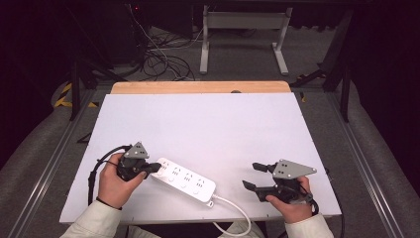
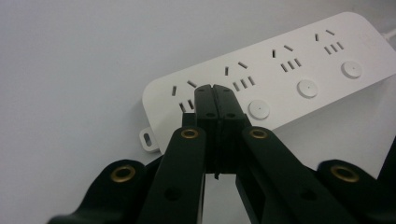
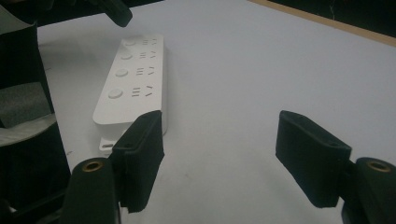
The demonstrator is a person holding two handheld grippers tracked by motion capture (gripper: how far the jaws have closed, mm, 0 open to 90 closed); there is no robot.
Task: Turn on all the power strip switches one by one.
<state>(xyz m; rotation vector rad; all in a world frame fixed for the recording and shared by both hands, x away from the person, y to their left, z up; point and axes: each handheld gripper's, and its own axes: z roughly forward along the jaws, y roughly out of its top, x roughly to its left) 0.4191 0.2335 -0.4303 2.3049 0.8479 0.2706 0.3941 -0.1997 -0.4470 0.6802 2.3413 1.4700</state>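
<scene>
We're pressing on the power strip [image 1: 183, 180] near the table's [image 1: 208, 124] front edge: left gripper [image 2: 215, 93], jaws together, is touching its end socket; right gripper [image 1: 255, 176] is waiting beside the strip, jaws apart. Next move probably needs a steady downward push

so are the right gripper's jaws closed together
No, in the right gripper view the right gripper has its two black pads standing well apart with bare white table between them.

No text, label, brand or number can be read anywhere, not even on the white plastic four-socket power strip [image 1: 182, 180] lying on the white tabletop [image 1: 208, 129]
</scene>
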